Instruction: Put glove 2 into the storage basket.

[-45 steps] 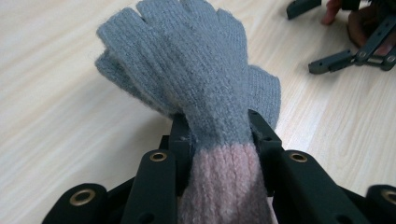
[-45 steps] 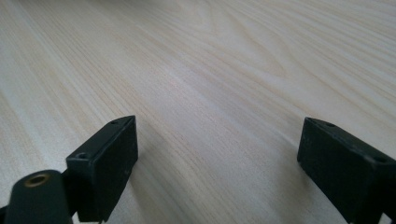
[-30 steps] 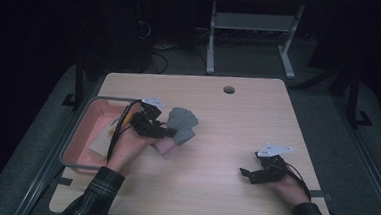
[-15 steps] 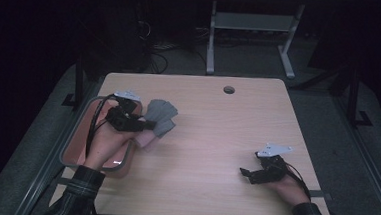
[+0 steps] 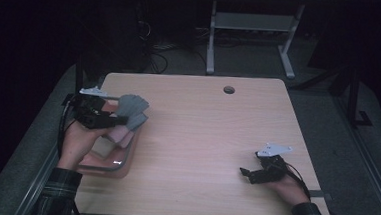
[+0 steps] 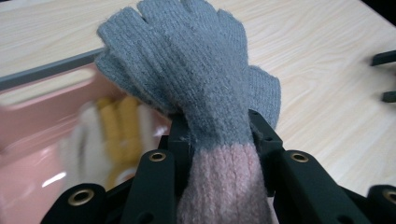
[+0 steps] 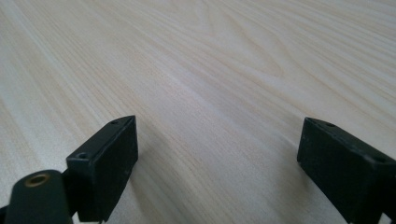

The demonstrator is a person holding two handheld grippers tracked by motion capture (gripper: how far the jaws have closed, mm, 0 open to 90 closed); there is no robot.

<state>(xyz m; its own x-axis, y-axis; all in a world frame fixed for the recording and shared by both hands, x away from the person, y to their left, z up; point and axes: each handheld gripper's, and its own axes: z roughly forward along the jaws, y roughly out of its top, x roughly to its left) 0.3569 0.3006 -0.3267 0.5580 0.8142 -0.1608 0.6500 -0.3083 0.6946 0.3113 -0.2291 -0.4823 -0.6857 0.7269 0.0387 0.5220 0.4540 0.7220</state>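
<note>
Gloves, grey with pink cuffs point(image 6: 205, 93) — looked like two stacked, pinched at the cuff by the left gripper point(image 6: 219, 135), held over the pink bin's point(image 5: 120, 164) edge at the table's point(image 5: 206, 138) left side. One bin, one yellow-and-white glove point(image 6: 112, 130) inside, blurred. Right gripper point(image 7: 219, 154) — jaws spread, nothing between. No readable labels.

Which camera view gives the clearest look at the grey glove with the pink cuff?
The left gripper view: the grey glove is seen close up, knit, fingers and pink cuff sharp, clamped at the cuff by the left gripper. The high view shows it small and dim above the pink tray. The right gripper view looks across bare table.
</note>
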